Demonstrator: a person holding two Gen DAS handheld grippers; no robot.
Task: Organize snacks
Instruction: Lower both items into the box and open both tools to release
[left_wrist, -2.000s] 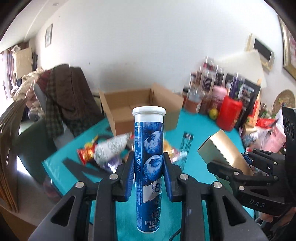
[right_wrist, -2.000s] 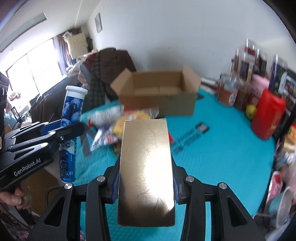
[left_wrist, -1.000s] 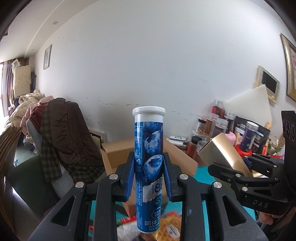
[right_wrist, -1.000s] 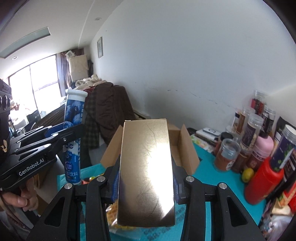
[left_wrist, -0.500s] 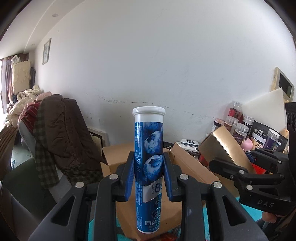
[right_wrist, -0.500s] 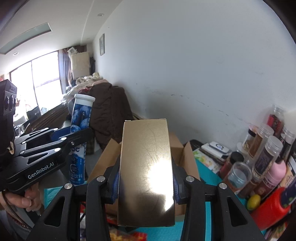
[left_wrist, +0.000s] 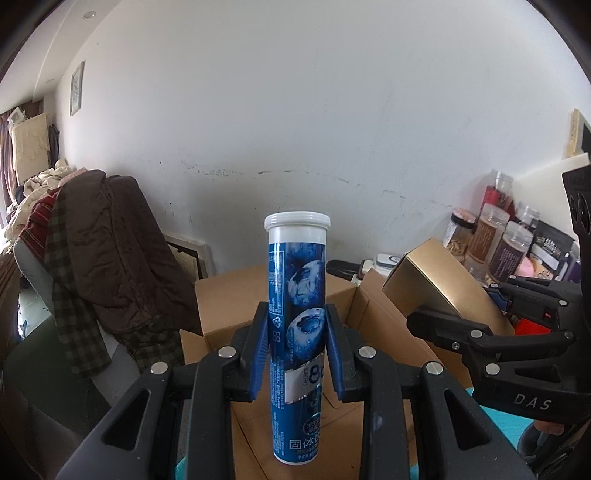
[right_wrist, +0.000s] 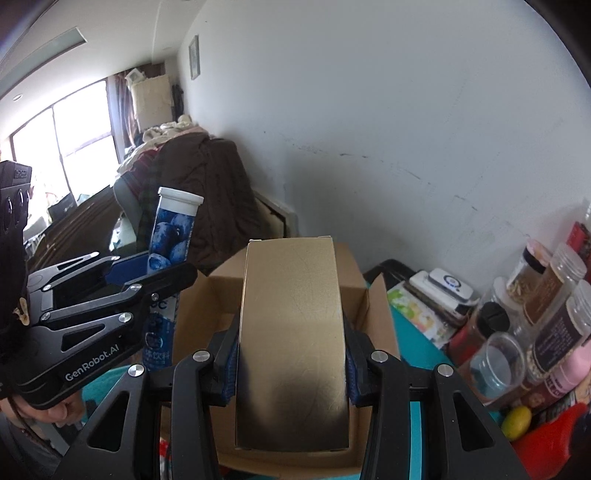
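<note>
Left gripper (left_wrist: 297, 343) fingers clamp a blue blueberry-print tube (left_wrist: 297, 295), white cap, mid-frame; right gripper (right_wrist: 291, 354) pinches a shiny gold box (right_wrist: 291, 332).

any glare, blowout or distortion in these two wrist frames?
Right wrist view: the window is blown out white, and the gold box carries a soft sheen up top with its lower part in shadow. Left wrist view: even light, the blue tube label sharp and readable. Both views: strong fisheye bending, with dark vignette in the corners.
</note>
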